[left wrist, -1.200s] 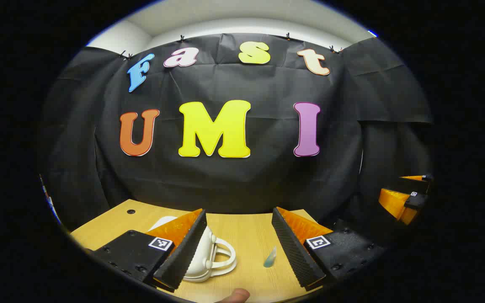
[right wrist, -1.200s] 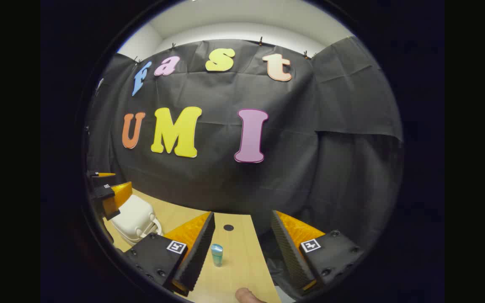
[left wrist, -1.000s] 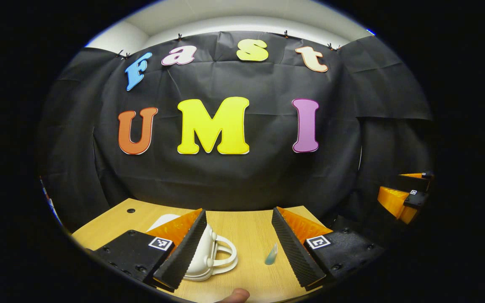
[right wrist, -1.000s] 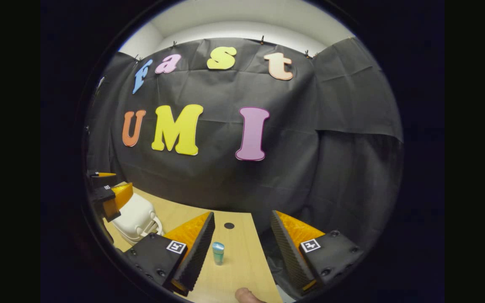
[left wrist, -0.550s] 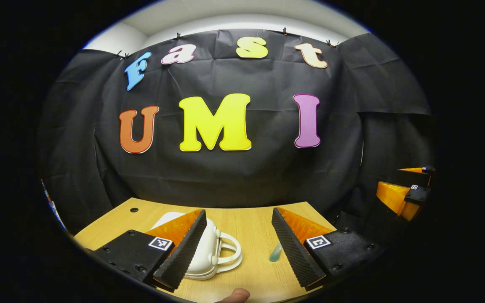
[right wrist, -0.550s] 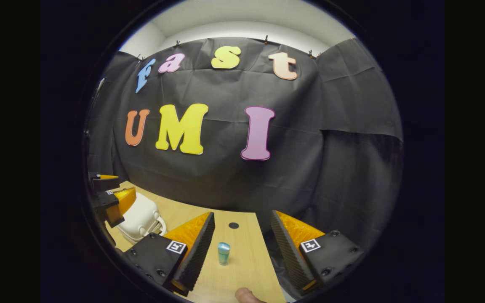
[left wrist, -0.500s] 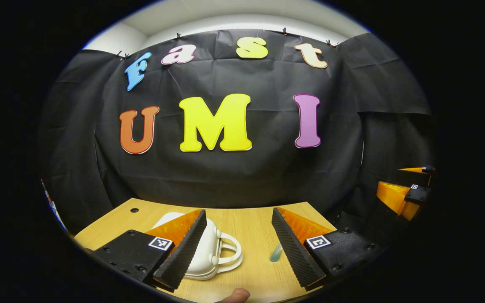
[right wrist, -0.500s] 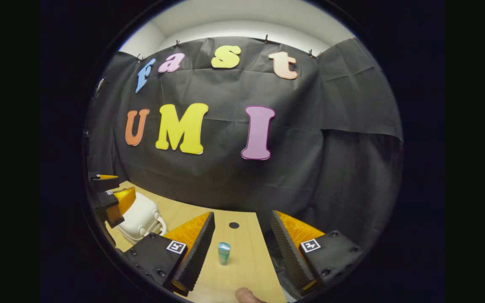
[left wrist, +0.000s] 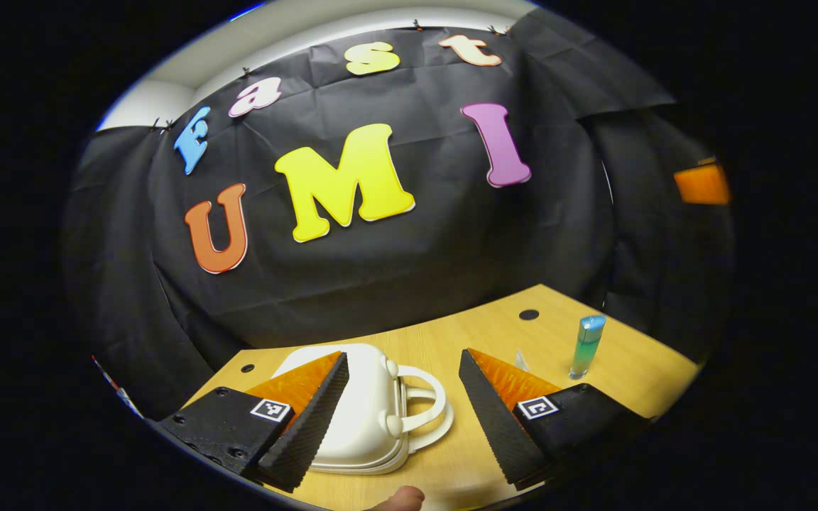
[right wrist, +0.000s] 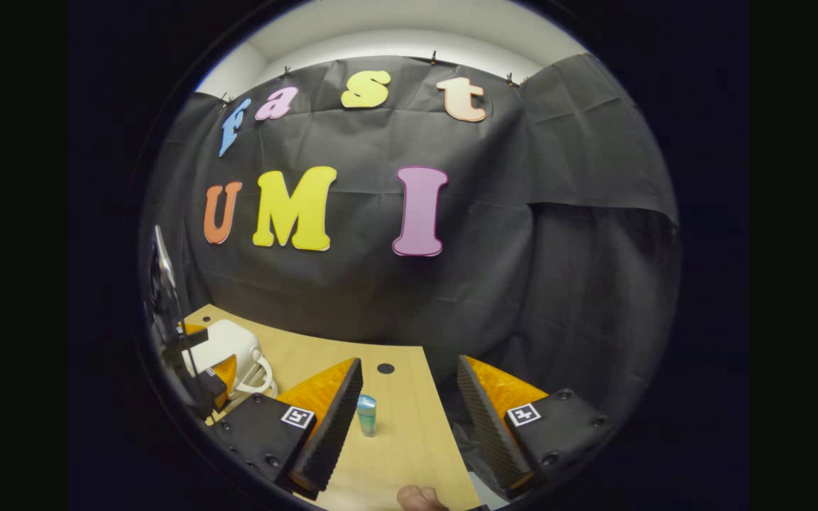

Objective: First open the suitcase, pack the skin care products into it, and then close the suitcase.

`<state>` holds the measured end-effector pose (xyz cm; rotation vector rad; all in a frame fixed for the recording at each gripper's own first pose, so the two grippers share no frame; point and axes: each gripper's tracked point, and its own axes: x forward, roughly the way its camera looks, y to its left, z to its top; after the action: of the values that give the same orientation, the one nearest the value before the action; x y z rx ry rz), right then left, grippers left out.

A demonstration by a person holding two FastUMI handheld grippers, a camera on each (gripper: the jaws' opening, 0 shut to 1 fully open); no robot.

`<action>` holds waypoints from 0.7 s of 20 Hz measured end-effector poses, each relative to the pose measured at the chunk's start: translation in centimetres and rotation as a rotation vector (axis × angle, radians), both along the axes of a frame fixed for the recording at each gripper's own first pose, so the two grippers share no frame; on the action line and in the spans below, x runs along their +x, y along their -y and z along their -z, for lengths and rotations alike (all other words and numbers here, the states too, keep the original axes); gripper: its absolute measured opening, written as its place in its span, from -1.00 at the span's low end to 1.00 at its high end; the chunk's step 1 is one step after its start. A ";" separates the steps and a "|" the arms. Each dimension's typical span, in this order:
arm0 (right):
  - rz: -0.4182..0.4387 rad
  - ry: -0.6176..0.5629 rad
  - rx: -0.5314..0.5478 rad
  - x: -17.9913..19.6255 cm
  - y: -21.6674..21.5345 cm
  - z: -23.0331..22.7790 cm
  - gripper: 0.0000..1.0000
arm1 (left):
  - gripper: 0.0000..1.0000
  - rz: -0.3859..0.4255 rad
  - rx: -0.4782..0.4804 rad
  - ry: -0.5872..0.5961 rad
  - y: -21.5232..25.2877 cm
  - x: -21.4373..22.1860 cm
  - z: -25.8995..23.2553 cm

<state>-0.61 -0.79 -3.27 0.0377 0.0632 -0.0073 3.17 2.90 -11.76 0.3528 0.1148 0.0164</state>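
Note:
A small white suitcase [left wrist: 352, 411] lies closed on the wooden table [left wrist: 480, 333], its handle [left wrist: 427, 408] pointing right. My left gripper [left wrist: 402, 454] hovers open just above it, the left finger over the case's lid. A blue-green skin care bottle [left wrist: 586, 346] stands upright at the table's right side. In the right gripper view the same bottle [right wrist: 366, 415] stands just ahead of my open right gripper [right wrist: 405, 461], close to its left finger. The suitcase [right wrist: 228, 358] and the left gripper [right wrist: 203, 369] show at the far left there.
The table's far edge meets the black cloth wall. Two round cable holes [left wrist: 528, 314] [left wrist: 248, 368] sit near the back edge. A fingertip [left wrist: 398, 499] shows at the bottom of the left gripper view, and another fingertip [right wrist: 420, 498] in the right gripper view.
My left gripper has tilted and swung down toward the suitcase, so the case looks bigger and the bottle now stands off to the right. The right gripper has barely moved.

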 end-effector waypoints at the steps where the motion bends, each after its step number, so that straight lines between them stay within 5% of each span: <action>1: 0.018 -0.015 -0.002 0.0 0.5 0.3 0.59 | 0.98 0.009 0.044 -0.019 0.1 0.3 1.4; 9: 0.197 -0.045 0.009 -0.1 3.8 1.5 0.59 | 0.94 0.082 0.480 -0.122 -0.6 3.8 10.2; 14: 0.168 -0.026 -0.002 -0.9 2.7 2.2 0.59 | 0.94 0.064 0.692 -0.133 -1.6 5.1 11.9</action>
<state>-1.51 -3.45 -5.46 0.0410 0.0854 -0.1763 8.29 4.48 -23.66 1.0496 0.2290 -0.0321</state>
